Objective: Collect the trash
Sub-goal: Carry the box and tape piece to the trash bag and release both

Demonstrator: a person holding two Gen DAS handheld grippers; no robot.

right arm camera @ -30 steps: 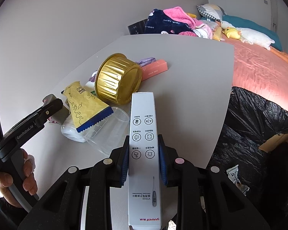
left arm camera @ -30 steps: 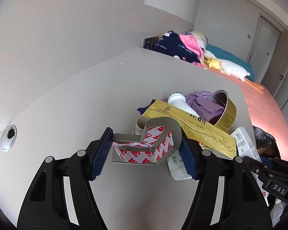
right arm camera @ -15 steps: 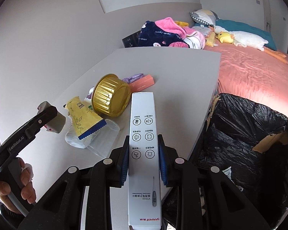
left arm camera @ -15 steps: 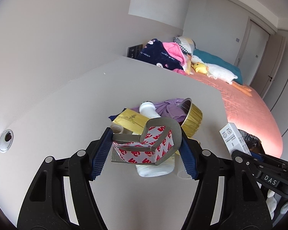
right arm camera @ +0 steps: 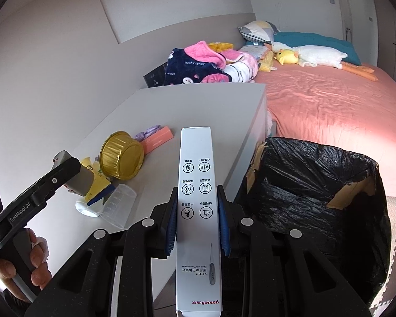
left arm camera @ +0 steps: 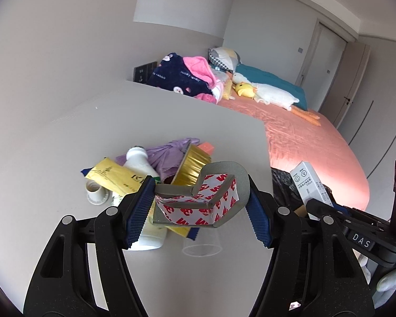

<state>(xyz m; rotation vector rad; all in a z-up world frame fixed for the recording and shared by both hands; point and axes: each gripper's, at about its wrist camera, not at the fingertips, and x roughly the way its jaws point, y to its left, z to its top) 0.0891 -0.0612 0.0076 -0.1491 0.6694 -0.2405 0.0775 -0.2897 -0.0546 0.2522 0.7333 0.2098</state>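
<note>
Between right jaws, thermometer box [right arm camera: 196, 198], clamped

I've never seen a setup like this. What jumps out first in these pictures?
Each pair of tongs is clamped on a piece of rubbish: the right tongs pinch a long white cardboard thermometer box, and the left tongs hold a bent grey foam strip with red-and-white backing. To the right of the grey table gapes a cardboard bin lined with a black plastic bag. On the table lies a litter heap around a shiny gold foil bowl.
</note>
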